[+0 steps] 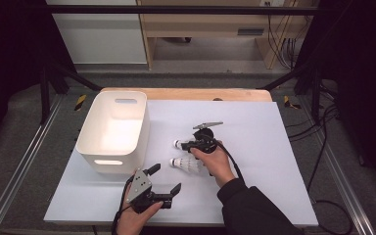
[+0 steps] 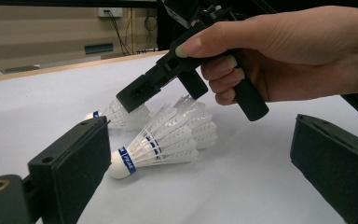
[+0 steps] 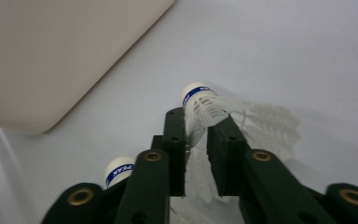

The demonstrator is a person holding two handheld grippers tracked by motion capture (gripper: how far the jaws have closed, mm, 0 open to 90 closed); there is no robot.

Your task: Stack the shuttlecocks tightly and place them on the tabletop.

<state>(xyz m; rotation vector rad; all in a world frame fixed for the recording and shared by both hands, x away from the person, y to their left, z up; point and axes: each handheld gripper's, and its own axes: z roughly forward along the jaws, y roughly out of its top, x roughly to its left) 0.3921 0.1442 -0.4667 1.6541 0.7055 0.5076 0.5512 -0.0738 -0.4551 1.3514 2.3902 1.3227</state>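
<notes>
Left gripper (image 1: 165, 179) is hovering spread (holding nothing) near the table's (image 1: 274, 147) front edge; right gripper (image 1: 188, 145) is pinching the farther shuttlecock (image 3: 204, 112) mid-table, beside another shuttlecock (image 1: 186, 164).

White bin (image 1: 113, 131) at left of white sheet (image 1: 254, 122). Two shuttlecocks (image 1: 186, 164) beside it, right gripper (image 1: 191, 145) over farther one. Left gripper (image 1: 165, 180) near front edge, jaws apart.

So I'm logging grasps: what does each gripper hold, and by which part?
The right gripper is shut on the farther shuttlecock, pinching its feather skirt just behind the cork. The left gripper is open, holding nothing.
</notes>
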